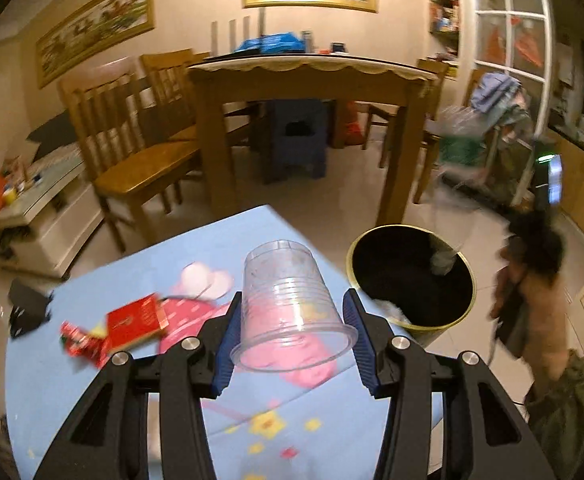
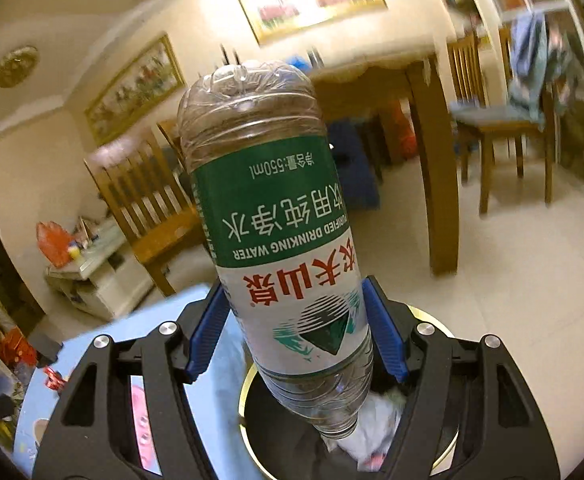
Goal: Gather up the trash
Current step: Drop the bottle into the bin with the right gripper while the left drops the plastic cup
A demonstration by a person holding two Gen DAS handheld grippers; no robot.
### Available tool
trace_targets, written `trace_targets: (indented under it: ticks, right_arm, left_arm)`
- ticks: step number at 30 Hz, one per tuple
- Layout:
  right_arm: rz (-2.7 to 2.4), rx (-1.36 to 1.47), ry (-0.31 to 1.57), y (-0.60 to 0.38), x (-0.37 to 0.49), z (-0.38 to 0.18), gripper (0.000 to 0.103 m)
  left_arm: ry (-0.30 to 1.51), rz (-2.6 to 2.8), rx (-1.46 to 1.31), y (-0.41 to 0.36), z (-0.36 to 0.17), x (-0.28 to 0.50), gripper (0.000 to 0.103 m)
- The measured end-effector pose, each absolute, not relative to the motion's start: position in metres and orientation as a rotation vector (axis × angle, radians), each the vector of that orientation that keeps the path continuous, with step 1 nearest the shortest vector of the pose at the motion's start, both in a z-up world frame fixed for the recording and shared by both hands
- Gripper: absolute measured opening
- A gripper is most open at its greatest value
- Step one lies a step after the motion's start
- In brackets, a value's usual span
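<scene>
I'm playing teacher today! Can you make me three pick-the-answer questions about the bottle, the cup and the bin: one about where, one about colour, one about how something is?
1. Where is the bottle?
A. lying on the table
B. in the right gripper, over the bin
C. on a chair

2. What colour is the band on the bottle's label?
A. green
B. orange
C. purple

3. How is the cup in the left gripper?
A. full of juice
B. crushed flat
C. empty, its open mouth toward the camera

Answers:
1 B: the blue pads sit either side of the bottle, with the bin's rim right below.
2 A: a green band wraps the label.
3 C: the clear cup shows nothing inside and its wide rim is nearest the camera.
</scene>
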State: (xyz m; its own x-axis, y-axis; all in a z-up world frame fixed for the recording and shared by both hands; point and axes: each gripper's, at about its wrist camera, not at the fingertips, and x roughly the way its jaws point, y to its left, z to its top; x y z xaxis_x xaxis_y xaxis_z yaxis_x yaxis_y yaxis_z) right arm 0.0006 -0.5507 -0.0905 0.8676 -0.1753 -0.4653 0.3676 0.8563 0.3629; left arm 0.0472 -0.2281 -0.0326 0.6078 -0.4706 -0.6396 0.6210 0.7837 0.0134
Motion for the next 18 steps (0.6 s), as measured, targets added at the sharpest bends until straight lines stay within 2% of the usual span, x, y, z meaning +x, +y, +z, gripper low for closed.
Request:
trace_targets:
  ticks: [3, 5, 7, 18]
  right_arm:
    - [-0.326, 0.497, 0.574, -0.557, 0.018, -0.123, 0.071]
    - [-0.332, 0.524, 0.536, -0.564, 0.009, -0.121, 0.088]
    - [-0.371, 0.527, 0.458, -0.57, -0.008, -0.107, 0.095]
    - [-0.482, 0.652, 0.21, -0.614, -0.082, -0.054, 0.097]
  left_arm:
    - [0.663, -0.667, 0.263, -0.256, -0.038, 0.048, 0.047]
    - [0.671, -0.681, 0.268, -0.267, -0.043, 0.05, 0.047]
    - [0.678, -0.695, 0.285, -0.283, -0.049, 0.051, 0.047]
    - [0.663, -0.765, 0.411, -0.359, -0.067, 0.048, 0.047]
